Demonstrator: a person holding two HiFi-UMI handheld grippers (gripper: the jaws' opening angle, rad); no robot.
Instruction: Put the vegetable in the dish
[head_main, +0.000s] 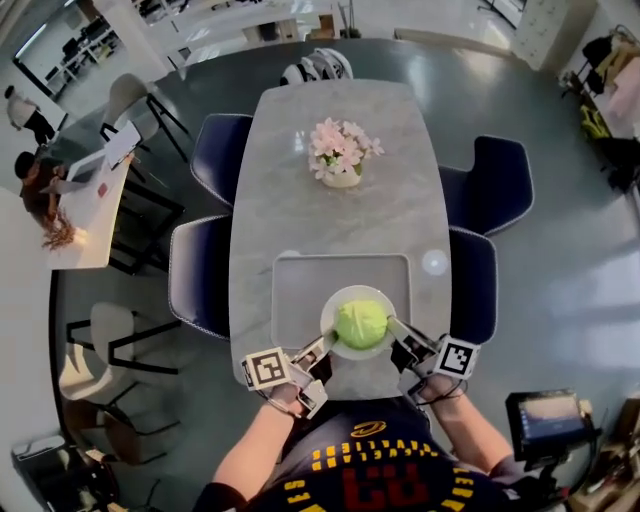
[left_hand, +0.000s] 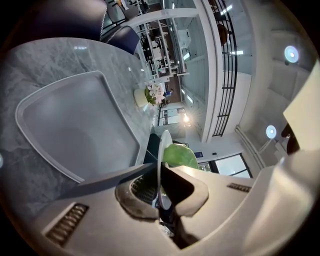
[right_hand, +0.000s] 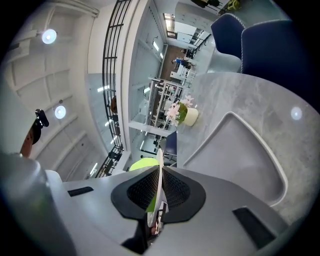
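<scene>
A round green vegetable (head_main: 361, 322) lies in a white dish (head_main: 329, 318), which is over the near edge of a grey tray (head_main: 300, 280). My left gripper (head_main: 322, 346) is shut on the dish's left rim and my right gripper (head_main: 398, 336) is shut on its right rim. In the left gripper view the dish (left_hand: 163, 160) shows edge-on, clamped between the jaws of the left gripper (left_hand: 161, 194), with the vegetable (left_hand: 179, 156) behind it. In the right gripper view the right gripper (right_hand: 159, 192) pinches the thin dish rim (right_hand: 160, 162), and the vegetable (right_hand: 141, 163) peeks out to its left.
The tray (left_hand: 75, 130) (right_hand: 240, 155) lies on a grey marble table (head_main: 330, 110). A pot of pink flowers (head_main: 341, 155) stands mid-table. A small white disc (head_main: 434, 262) lies right of the tray. Dark blue chairs (head_main: 200, 275) line both long sides.
</scene>
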